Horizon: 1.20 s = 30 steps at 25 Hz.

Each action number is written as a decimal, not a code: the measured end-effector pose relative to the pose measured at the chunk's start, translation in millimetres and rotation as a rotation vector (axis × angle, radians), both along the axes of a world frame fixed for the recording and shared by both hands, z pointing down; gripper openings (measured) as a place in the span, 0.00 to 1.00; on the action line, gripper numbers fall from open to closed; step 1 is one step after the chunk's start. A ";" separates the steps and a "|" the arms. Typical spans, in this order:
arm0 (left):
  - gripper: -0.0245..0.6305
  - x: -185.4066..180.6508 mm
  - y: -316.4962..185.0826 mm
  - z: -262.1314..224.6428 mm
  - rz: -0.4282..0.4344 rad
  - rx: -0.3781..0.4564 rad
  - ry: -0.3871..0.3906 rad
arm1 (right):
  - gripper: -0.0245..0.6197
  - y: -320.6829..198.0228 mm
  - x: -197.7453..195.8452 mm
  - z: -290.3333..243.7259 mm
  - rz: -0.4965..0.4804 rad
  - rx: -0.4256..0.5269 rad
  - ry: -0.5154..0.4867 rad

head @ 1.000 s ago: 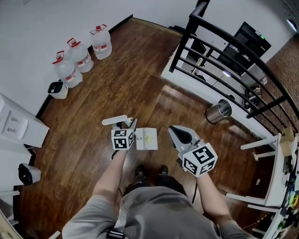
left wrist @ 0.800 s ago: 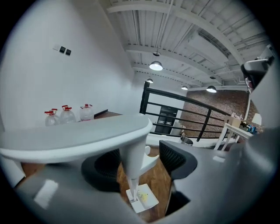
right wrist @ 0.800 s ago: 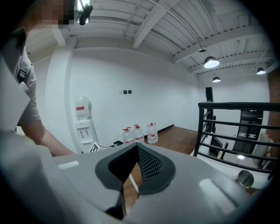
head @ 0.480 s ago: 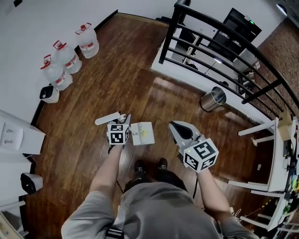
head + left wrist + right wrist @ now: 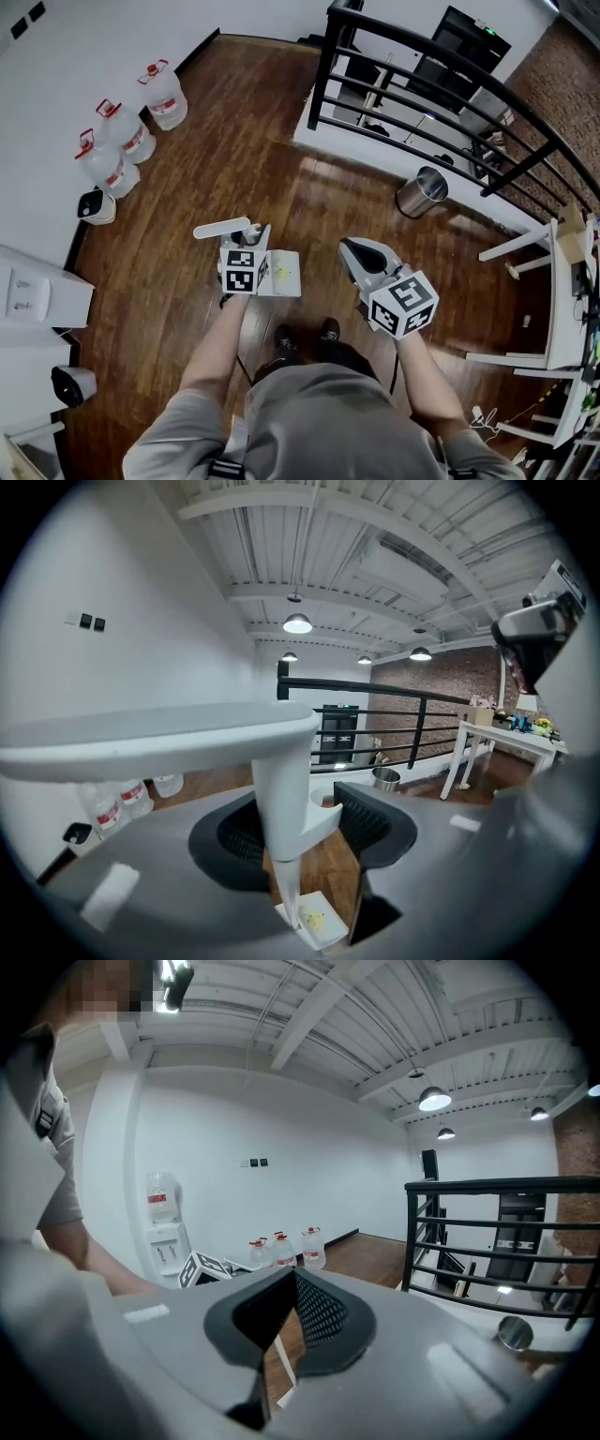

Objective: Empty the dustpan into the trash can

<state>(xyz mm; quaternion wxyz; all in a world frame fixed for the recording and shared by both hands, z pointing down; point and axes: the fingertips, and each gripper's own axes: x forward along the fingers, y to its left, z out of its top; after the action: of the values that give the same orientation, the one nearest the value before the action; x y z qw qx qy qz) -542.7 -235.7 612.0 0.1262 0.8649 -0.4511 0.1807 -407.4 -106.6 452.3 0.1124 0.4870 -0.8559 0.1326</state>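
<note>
Two claws are out in front of us. Our left claw (image 5: 253,238) is clamped on the upright white handle (image 5: 223,228) of the dustpan (image 5: 284,273) (the stem stands between its pads), and the tray sits just to that claw's right with a yellow scrap in it. Our right claw (image 5: 350,250) is empty, jaws together. The trash can (image 5: 420,192), a steel one, stands well ahead and to the right, beyond the right claw, so we judge the loaded left hand the farther one. Underfoot is a glossy wood floor (image 5: 244,141); water bottles (image 5: 122,141) line the left wall, and a black railing (image 5: 412,103) runs behind the can.
</note>
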 end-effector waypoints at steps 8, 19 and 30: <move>0.35 37.2 -8.3 -96.4 0.098 0.116 0.048 | 0.04 -1.6 14.3 -20.2 0.038 0.047 -0.023; 0.35 153.3 -9.1 -194.4 0.288 0.223 0.137 | 0.04 3.6 123.4 -62.9 0.237 0.159 -0.026; 0.35 348.7 -31.3 -234.9 0.397 0.242 0.149 | 0.04 5.8 296.1 -63.0 0.365 0.172 -0.023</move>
<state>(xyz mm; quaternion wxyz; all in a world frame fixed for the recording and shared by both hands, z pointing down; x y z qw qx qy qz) -194.0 -267.1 377.2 0.0166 0.9563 -0.2800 0.0824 -111.3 -100.7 389.3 0.0346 0.6402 -0.7629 0.0828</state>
